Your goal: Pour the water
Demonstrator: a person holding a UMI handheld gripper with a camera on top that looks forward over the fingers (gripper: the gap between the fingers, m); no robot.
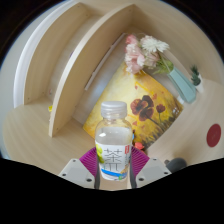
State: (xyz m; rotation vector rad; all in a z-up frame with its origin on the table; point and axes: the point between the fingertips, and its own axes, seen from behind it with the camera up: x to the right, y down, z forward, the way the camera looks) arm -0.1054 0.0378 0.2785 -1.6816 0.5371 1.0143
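A clear plastic bottle (113, 140) with a white cap and a white-green label stands upright between my gripper's (112, 168) two fingers. The magenta pads (88, 160) press against both sides of the bottle at label height. The bottle hides the space just ahead of the fingers. No cup or other vessel shows in this view.
A yellow cushion with a flower print (145, 108) lies beyond the bottle. A bunch of pale flowers (145, 50) stands behind it. Light wooden shelves or steps (70, 60) rise at the left. A dark red round thing (212, 134) sits at the right.
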